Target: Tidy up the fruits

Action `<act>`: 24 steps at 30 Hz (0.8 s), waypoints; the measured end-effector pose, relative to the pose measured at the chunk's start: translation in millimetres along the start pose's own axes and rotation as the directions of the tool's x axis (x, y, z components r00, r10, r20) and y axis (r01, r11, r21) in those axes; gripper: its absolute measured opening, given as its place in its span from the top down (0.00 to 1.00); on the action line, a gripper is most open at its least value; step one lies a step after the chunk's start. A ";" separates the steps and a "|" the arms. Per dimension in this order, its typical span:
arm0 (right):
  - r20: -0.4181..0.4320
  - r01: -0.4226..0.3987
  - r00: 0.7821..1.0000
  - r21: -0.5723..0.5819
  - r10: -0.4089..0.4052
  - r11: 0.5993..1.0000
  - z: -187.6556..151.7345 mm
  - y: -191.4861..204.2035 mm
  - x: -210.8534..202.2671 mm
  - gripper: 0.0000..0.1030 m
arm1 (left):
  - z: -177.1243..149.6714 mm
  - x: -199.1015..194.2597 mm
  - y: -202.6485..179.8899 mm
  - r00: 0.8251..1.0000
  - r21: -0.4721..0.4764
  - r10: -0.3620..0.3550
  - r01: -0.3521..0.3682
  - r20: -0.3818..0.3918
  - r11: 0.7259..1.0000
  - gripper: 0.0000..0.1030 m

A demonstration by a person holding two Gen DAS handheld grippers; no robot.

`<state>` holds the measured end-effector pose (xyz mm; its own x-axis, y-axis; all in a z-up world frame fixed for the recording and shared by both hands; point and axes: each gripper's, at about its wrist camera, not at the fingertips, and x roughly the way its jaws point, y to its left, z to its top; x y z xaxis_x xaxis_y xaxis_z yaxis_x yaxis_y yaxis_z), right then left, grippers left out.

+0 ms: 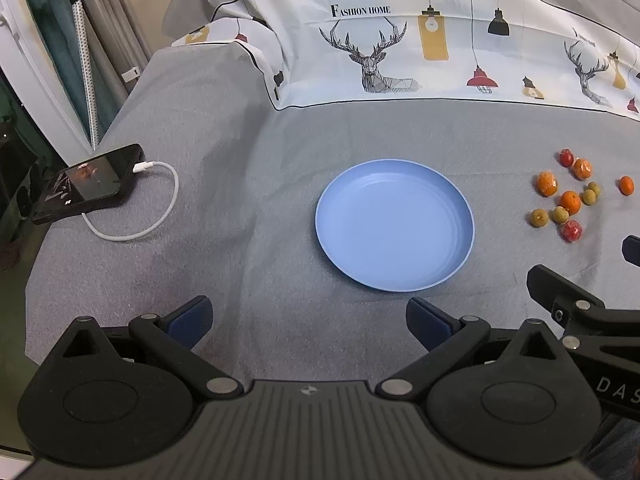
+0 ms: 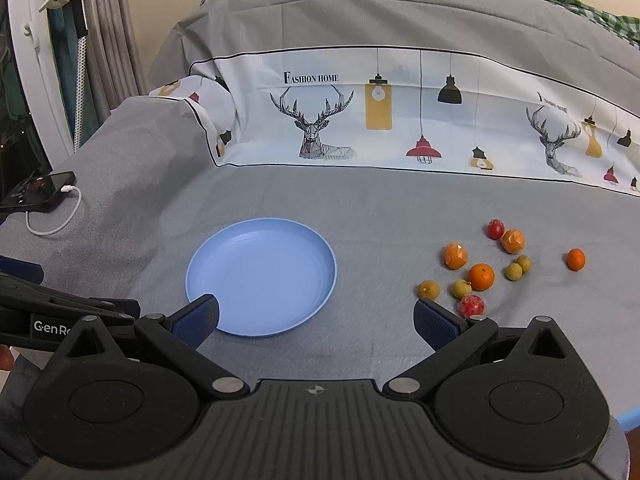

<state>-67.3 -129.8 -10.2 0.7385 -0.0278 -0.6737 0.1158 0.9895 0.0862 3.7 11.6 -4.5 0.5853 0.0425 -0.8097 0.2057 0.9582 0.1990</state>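
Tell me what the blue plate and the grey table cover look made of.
Blue plate: likely plastic or melamine, matte and evenly coloured, with soft sheen and a moulded rim. Grey table cover: woven fabric, judging by its fine texture, wrinkles and draping.

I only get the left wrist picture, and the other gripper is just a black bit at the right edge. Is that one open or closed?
Observer: Open. The right gripper has its blue pads spread wide, with nothing between them.
Operator: What is it nearest to?
Observer: Its own camera shows a red fruit just beside its right finger pad. I cannot tell whether they touch.
Operator: Is anything behind the deer-print cloth?
Observer: Yes, a green checked fabric peeks over the top of the grey cover. Your view cuts that off.
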 end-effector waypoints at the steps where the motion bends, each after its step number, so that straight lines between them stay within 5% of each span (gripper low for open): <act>1: -0.001 -0.002 1.000 0.002 0.002 1.000 -0.3 -0.4 0.6 0.00 | 0.3 0.5 -0.6 1.000 0.001 0.001 -0.001 -0.002 1.000 0.00; 10: -0.003 0.002 1.000 0.045 -0.002 0.999 -6.1 -13.5 11.8 0.00 | 1.4 12.1 -10.6 0.998 0.021 -0.018 0.019 -0.054 1.000 0.00; 15: 0.002 0.101 0.995 0.151 -0.103 0.983 -13.1 -64.0 18.4 0.00 | 9.7 27.8 -39.2 0.995 0.058 -0.041 0.046 -0.093 0.997 0.00; 24: -0.033 0.388 0.917 0.318 -0.399 0.865 -22.0 -202.2 47.1 0.00 | 40.5 76.0 -148.3 0.987 0.198 -0.125 0.143 -0.101 0.970 0.00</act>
<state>-70.5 -328.1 -75.5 0.6091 -0.4153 -0.6757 0.5977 0.8003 0.0469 49.4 -138.8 -73.2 0.4724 -0.0494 -0.8800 0.4385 0.8793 0.1860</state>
